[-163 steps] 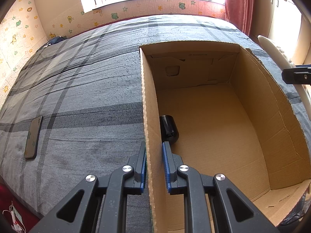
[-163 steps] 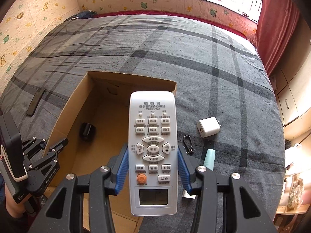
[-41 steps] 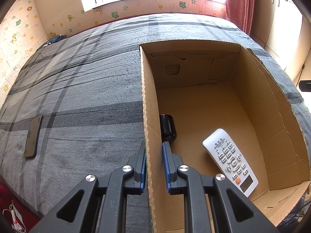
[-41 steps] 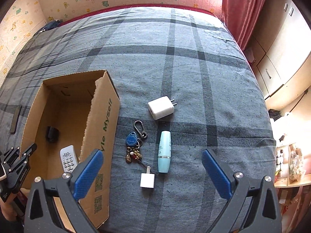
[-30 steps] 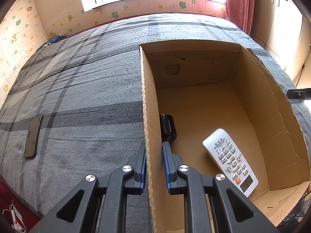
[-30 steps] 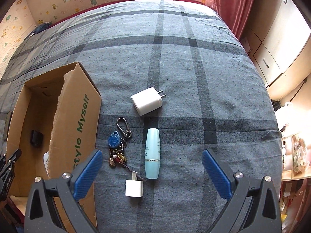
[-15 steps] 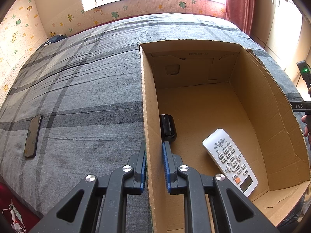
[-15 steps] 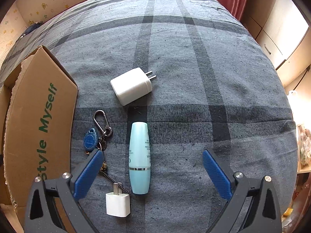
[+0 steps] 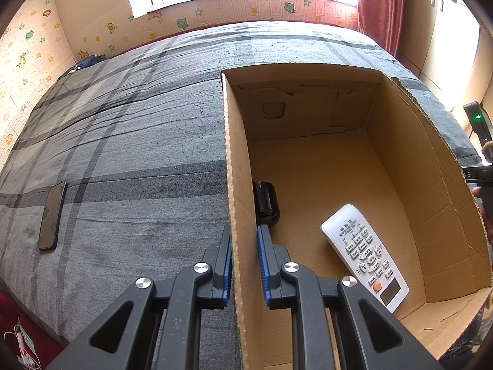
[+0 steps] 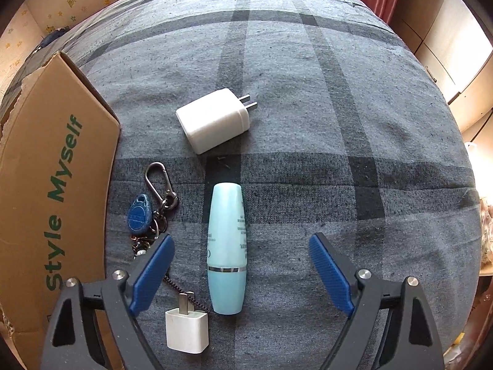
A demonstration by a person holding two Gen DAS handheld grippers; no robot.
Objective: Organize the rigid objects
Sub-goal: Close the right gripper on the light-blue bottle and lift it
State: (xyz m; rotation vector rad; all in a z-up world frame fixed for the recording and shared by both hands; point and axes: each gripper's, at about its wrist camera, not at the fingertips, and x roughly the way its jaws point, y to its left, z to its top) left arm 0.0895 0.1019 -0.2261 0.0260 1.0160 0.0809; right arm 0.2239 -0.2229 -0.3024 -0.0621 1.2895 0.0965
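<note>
My right hand-held gripper [image 10: 242, 269], spread wide and empty, straddles the pale blue cylindrical bottle [image 10: 227, 251], its long axis along my fingers, while my left hand-held gripper [image 9: 245, 266] clamps the brown cardboard box [image 9: 238, 185] wall.

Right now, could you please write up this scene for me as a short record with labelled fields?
Surface: bed with grey plaid sheet
Container: open cardboard box
In box: white remote control, small black object
Outside box: large white charger, light blue tube, keychain, small white plug
Left gripper: shut on the box's left wall
Right gripper: open, empty, straddling the light blue tube
Elsewhere: phone on sheet left of box
</note>
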